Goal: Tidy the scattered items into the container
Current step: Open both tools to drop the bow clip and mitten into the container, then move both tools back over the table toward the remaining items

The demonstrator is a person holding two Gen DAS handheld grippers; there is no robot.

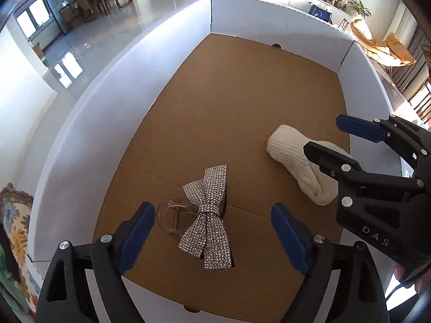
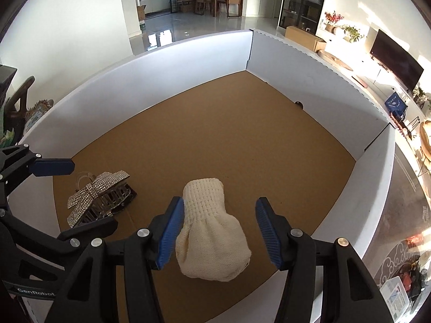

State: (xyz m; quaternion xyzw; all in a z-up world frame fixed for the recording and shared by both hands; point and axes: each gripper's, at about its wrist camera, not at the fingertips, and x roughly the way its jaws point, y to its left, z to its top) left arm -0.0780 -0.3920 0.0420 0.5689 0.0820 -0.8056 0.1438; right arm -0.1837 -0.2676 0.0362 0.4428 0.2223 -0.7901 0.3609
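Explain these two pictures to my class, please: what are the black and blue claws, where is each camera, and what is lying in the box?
There is no robot here. A person holds a two-finger gripper in each hand, and a wide-angle camera on each gripper looks along its fingers.

One picture looks along the left gripper, the other along the right gripper. Each gripper also shows at the edge of the other's picture.

Both look down into a white-walled cardboard box with a brown floor. On that floor lie a sparkly bow hair clip and, apart from it, a cream knitted piece.

Nothing is held. Both grippers stand open, each with one item lying loose on the floor between its blue pads.
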